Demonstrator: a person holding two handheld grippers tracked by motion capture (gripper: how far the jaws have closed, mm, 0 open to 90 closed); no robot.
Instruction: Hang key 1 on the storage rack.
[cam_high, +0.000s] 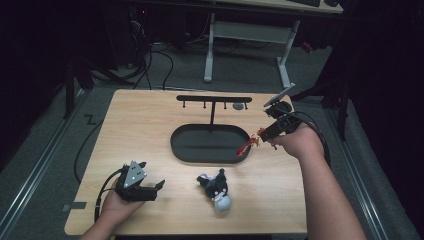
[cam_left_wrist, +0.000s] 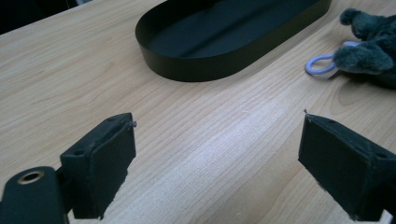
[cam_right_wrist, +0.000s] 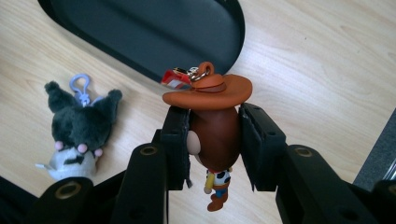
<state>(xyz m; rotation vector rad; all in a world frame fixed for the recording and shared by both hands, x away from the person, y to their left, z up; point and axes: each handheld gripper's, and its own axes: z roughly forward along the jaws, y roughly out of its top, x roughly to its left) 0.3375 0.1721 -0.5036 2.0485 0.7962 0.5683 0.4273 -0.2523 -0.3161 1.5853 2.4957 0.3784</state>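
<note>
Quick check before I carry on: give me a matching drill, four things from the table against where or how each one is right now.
Things:
1. cowboy keychain
2. plush keychain
3. oval tray
4. left gripper

States:
A. open, nothing between its fingers
B. lying on the table near the front edge
C. clamped in the right gripper
D. black, at the foot of the hook stand

Pairs: 1-C, 2-B, 3-D, 4-A
</note>
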